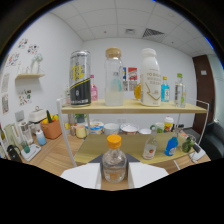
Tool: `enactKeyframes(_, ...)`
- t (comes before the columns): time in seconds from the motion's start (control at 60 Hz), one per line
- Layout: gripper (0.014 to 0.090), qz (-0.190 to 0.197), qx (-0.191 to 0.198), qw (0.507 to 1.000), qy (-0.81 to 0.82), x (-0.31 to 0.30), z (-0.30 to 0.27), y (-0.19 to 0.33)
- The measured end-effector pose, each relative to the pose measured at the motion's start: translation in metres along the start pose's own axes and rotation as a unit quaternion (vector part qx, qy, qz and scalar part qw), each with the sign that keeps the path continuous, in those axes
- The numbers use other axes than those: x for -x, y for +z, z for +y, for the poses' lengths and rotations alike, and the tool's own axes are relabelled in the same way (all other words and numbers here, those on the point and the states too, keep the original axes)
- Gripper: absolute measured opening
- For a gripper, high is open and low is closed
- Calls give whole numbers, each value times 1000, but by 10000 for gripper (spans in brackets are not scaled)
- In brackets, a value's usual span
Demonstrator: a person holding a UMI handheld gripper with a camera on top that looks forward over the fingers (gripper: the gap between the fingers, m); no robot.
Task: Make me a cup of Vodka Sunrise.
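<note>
A small clear bottle (114, 161) with an orange-yellow cap and clear liquid stands upright between my white fingers (82, 175). Both fingers press against its sides, so my gripper (114, 174) is shut on it. Its base is hidden below. Beyond it is a two-level wooden shelf (95, 106). Along the top level are a black-and-yellow can (80, 77), a clear bottle with a wooden lid and pale liquid (113, 77), a white bottle (151, 77), a blue bottle (165, 90) and a clear bottle with a green cap (179, 90).
The lower level holds bowls (111, 128), a small clear bottle (150, 147), a blue figure (171, 145) and a green item (187, 145). Left of the shelf are an orange pot (51, 129), a white kettle (36, 117) and a rack (22, 147). A dark door (205, 85) is at the right.
</note>
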Motion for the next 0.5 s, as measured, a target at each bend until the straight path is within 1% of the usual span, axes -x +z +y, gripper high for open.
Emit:
enactKeyframes(0.083,352,0,4,1000,-1,1,16,-16)
enactKeyframes(0.117,351,7,7,1000,-4,-2,26,-20)
enactKeyframes(0.217,351,11,35,999,5,-2,66,-23)
enactKeyframes(0.3,351,18,55,998,6,-4,95,-14)
enactKeyframes(0.5,352,13,68,997,29,-4,132,27)
